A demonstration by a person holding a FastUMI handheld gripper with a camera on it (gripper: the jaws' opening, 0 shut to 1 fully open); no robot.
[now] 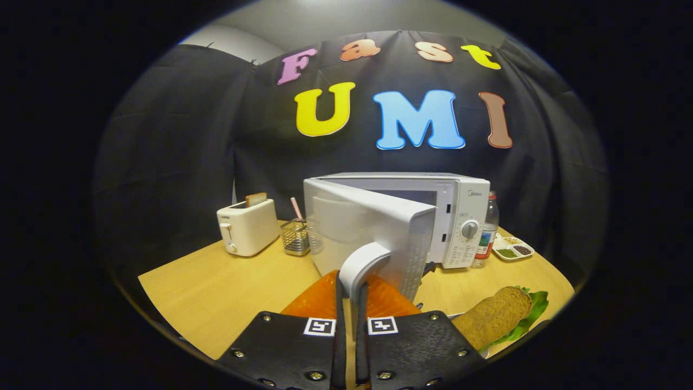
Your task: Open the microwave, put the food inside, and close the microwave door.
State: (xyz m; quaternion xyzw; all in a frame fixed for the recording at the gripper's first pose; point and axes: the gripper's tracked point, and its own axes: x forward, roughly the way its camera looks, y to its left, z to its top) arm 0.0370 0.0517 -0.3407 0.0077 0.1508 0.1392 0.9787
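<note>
Right now the gripper [351,295], at the bottom centre of the frame, has its two fingers drawn close together around the white handle [361,266] of the microwave door [368,233]. The handle sits between the fingers and both appear to press on it. The door stands swung partly open, its edge turned toward the camera, with the dark cavity visible behind its upper right corner. The microwave [460,216] itself sits in the middle of the frame on the wooden bench [216,292], its control panel with a round dial [470,229] facing forward on the right.

The food, a sandwich [495,319] of brown bread with green lettuce showing at its edge, lies at the lower right of the frame, on the bench to the right of the fingers and outside the microwave. It seems to rest on a plate, though only a sliver of a rim shows.

At the middle left stands a white toaster [246,227] with a slice of bread poking from its slot. Between toaster and microwave is a small wire basket [295,237] holding a striped straw. Just right of the microwave stands a clear bottle [489,230] with a red cap, and beside it a small divided dish [513,249] of seeds or spices.
</note>
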